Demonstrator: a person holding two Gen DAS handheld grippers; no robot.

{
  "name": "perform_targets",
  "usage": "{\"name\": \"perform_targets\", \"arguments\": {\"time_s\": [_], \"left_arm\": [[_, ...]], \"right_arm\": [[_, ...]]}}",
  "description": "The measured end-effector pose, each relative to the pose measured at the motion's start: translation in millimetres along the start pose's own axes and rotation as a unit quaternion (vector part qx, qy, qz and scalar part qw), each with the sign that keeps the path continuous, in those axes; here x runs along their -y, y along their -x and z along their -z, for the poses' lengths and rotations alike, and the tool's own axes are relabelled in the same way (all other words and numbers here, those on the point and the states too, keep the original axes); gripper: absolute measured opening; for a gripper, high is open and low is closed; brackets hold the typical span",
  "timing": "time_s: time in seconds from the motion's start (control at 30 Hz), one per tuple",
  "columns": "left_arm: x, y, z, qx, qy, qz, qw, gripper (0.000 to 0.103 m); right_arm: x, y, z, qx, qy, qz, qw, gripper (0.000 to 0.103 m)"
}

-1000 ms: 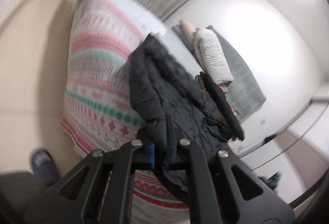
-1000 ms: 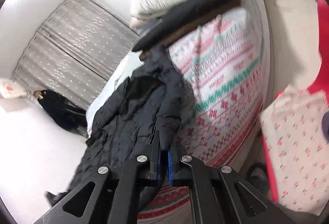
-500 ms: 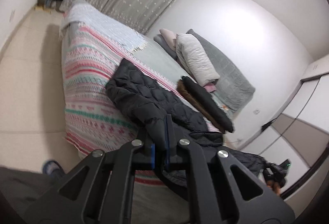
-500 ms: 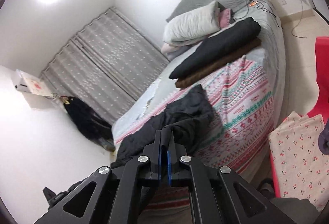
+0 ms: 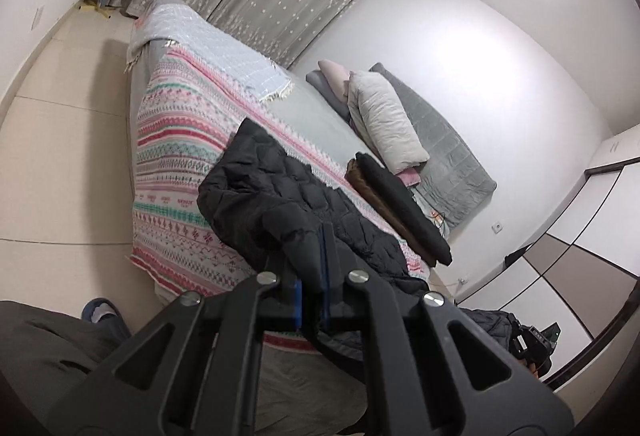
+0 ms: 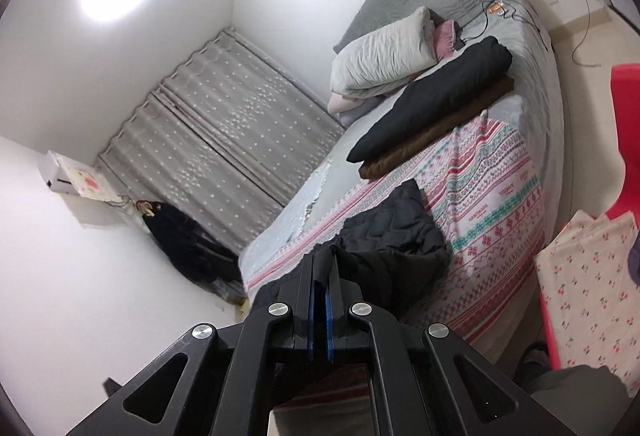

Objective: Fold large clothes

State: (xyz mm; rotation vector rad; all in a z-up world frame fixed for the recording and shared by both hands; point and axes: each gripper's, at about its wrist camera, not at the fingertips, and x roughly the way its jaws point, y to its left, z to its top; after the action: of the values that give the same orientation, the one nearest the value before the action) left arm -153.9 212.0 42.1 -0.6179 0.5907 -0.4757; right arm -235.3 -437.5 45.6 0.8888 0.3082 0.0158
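Both grippers pinch the black quilted coat [image 5: 280, 195] at the patterned blanket's [image 5: 176, 171] edge.
Left gripper [image 5: 311, 268] and right gripper [image 6: 320, 272] jaws clamp fabric; the coat's lower part is hidden.

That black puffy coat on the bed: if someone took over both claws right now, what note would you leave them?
Left claw: shut on the black quilted coat.
Right claw: shut on the same coat.
Coat: far part lies on the patterned blanket at the bed's near edge; the rest hangs off toward you.
Done: both grips hold. Two folded dark garments sit near the pillows.
Left: lay the coat flat on the bed, then fold it.
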Motion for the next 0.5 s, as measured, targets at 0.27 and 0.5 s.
{"name": "perform_targets", "arguments": {"time_s": [0.27,0.5], "left_arm": [[20.1,11.3,-11.7,0.041,0.01,0.011,0.9991,0.007],[32.9,32.2,-18.0,0.063,0.019,0.022,0.9976,0.007]], "right_arm": [[-19.9,1.8,-12.9,0.034,0.005,-0.025,0.999,0.002],[-40.8,20.5,-24.8,0.07,0.016,-0.047,0.996,0.002]]}}
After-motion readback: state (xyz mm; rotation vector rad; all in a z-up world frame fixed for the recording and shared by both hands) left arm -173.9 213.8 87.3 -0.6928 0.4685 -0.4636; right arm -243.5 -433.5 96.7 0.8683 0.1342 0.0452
